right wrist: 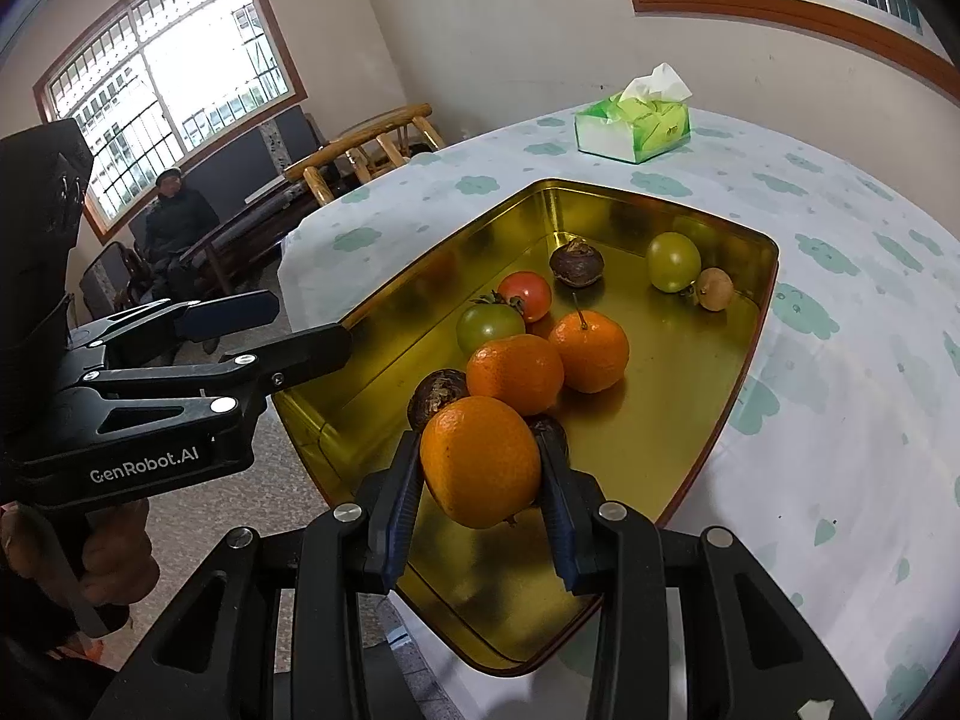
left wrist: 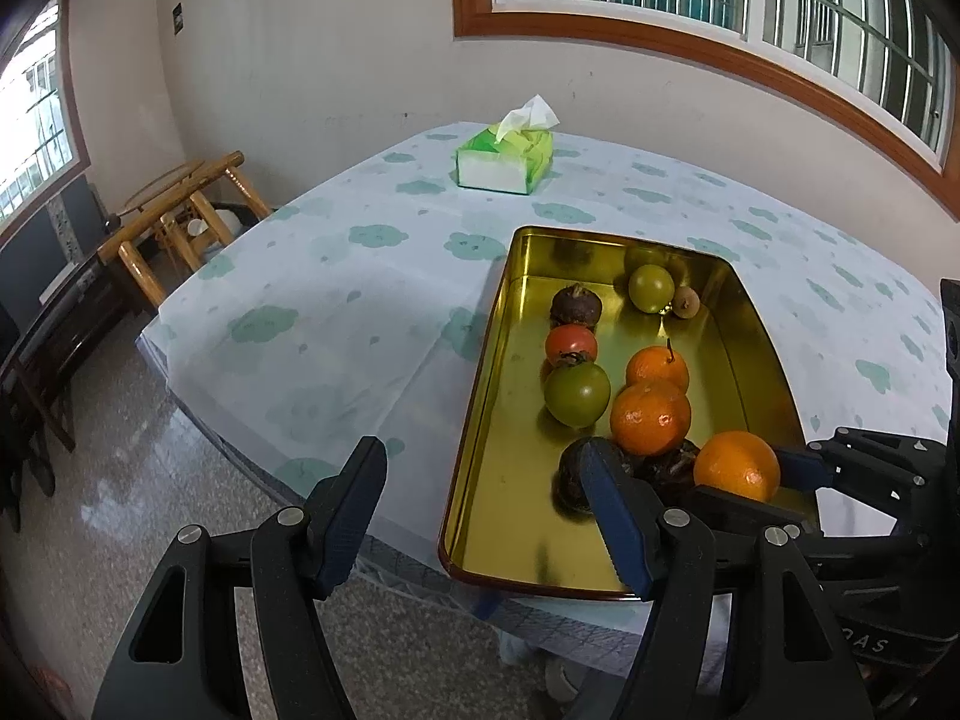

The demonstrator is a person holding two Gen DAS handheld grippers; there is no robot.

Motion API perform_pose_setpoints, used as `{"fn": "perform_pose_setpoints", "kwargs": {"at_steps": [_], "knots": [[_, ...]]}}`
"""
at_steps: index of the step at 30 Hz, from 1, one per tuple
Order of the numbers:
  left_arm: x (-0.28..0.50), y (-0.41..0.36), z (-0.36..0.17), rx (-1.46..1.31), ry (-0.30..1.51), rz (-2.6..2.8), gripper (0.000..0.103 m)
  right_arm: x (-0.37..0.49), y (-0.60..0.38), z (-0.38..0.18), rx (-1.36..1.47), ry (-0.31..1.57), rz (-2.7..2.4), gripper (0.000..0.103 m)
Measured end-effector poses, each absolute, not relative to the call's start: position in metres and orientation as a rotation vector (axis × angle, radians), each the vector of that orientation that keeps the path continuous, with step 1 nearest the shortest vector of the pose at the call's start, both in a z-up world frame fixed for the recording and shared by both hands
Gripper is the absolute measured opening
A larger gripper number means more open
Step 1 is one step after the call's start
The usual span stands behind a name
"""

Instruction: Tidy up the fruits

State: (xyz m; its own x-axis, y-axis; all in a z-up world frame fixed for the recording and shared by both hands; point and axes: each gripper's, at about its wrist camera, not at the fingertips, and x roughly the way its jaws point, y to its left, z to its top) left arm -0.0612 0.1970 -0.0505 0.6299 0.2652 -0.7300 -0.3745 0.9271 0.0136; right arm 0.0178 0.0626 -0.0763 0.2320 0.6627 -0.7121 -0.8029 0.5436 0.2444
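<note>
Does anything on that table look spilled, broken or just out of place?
Nothing spilled or broken. The gold tray juts past the table edge at its near end, so it could tip. One orange is clamped in the right tongs; the other fruits lie loose in the tray.

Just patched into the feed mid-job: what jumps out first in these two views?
The right claw is shut on an orange, held over the near end of a shiny gold tray. More fruit lies in the tray: two more oranges, green and red tomato-like fruits and dark brown ones. The left claw is open and holds nothing at the tray's near corner; a green tissue box sits at the table's far side.
</note>
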Motion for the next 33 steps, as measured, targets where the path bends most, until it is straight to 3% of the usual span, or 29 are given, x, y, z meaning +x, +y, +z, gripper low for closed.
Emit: {"fn": "perform_pose_setpoints", "kwargs": {"at_steps": [12, 15, 18, 20, 23, 33], "knots": [[-0.062, 0.193, -0.048, -0.115, 0.773, 0.383, 0.068, 0.015, 0.062, -0.077, -0.207, 0.832, 1.006, 0.037], [-0.065, 0.194, -0.043, -0.114, 0.743, 0.39, 0.068, 0.014, 0.057, -0.071, -0.186, 0.798, 0.991, 0.046], [-0.066, 0.194, -0.038, -0.107, 0.724, 0.405, 0.071, 0.009, 0.048, -0.059, -0.19, 0.714, 0.9, 0.062], [-0.068, 0.194, -0.034, -0.111, 0.69, 0.418, 0.072, 0.002, 0.042, -0.047, -0.185, 0.633, 0.795, 0.082], [-0.068, 0.192, -0.027, -0.115, 0.655, 0.417, 0.074, -0.018, 0.033, -0.029, -0.15, 0.509, 0.659, 0.103], [-0.084, 0.2, -0.005, -0.176, 0.561, 0.446, 0.08, -0.045, 0.033, -0.007, -0.187, 0.361, 0.521, 0.102]]}}
